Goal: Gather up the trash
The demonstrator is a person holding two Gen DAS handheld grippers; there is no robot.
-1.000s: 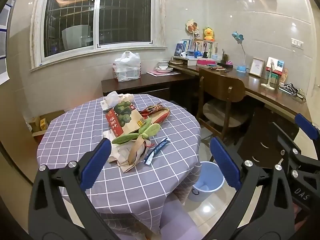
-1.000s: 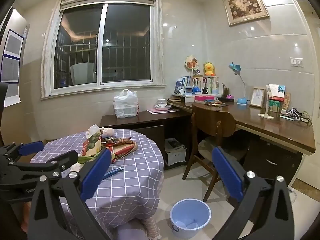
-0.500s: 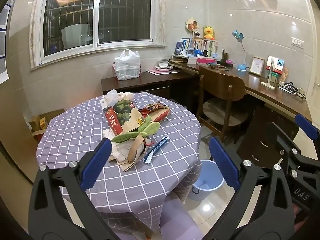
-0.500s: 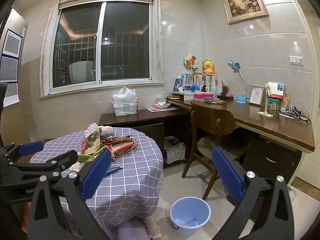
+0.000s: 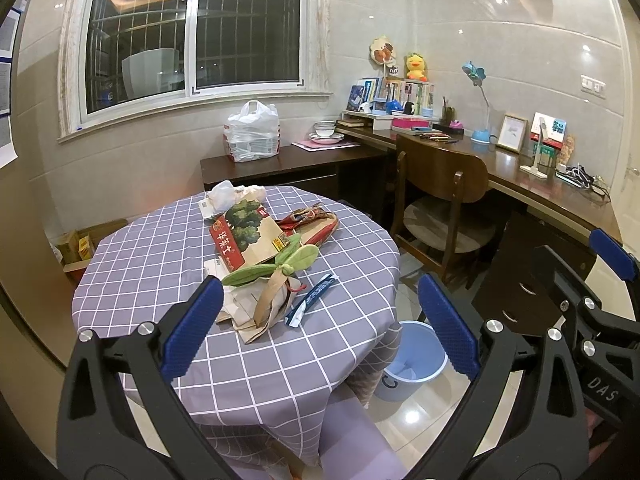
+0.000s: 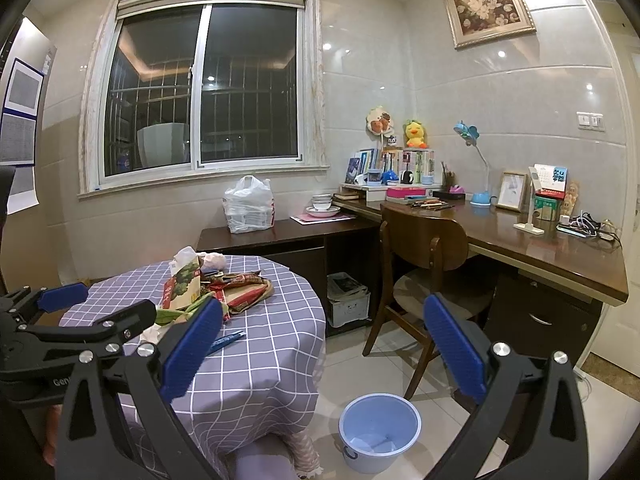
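Observation:
A pile of trash lies on the round table (image 5: pixel 160 264) with a purple checked cloth: a red and green box (image 5: pixel 244 236), a red wrapper (image 5: pixel 312 220), green leaf-shaped pieces (image 5: pixel 272 268), brown paper (image 5: pixel 264 308), a blue sachet (image 5: pixel 312 300) and white tissue (image 5: pixel 224 196). The pile also shows in the right wrist view (image 6: pixel 212 288). A light blue bin (image 6: pixel 380 426) stands on the floor right of the table. My left gripper (image 5: pixel 320 328) is open and empty above the table's near edge. My right gripper (image 6: pixel 320 352) is open and empty, above the floor between table and bin.
A wooden chair (image 6: pixel 424 264) stands at a long dark desk (image 6: pixel 560 256) on the right, cluttered with books, a lamp and frames. A white plastic bag (image 5: pixel 252 132) sits on a low dark cabinet under the window. Cardboard boxes (image 5: pixel 80 244) lie on the floor at left.
Both views have shifted only slightly; the grippers stay open and nothing on the table has moved.

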